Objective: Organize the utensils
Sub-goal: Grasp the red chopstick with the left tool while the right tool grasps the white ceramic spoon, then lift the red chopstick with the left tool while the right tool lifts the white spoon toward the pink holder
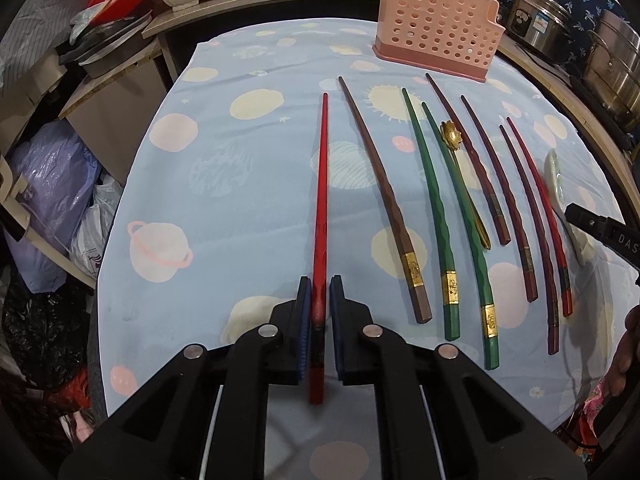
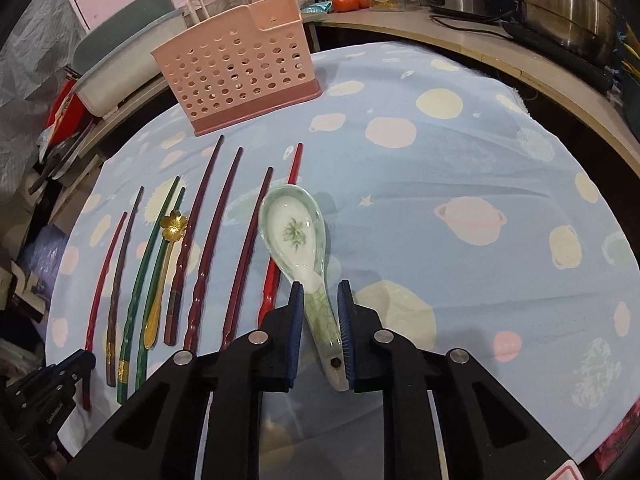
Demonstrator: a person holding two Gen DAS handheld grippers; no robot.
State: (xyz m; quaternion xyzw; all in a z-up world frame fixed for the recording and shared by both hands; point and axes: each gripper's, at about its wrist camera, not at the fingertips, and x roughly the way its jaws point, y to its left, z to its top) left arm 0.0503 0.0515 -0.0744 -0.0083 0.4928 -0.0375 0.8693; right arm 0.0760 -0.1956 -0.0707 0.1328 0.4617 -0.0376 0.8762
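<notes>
A blue planet-print tablecloth [image 2: 460,152] covers the table, steel pots [image 2: 560,4] and tomatoes [image 2: 348,0] on the counter behind.

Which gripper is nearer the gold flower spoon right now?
Left, though narrowly. The left gripper grips the red chopstick, three sticks from the gold flower spoon. The right gripper holds the ceramic spoon, four sticks away.

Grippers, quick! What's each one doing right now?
Left gripper: closed on the red chopstick.
Right gripper: closed on the ceramic spoon, by its handle.
</notes>
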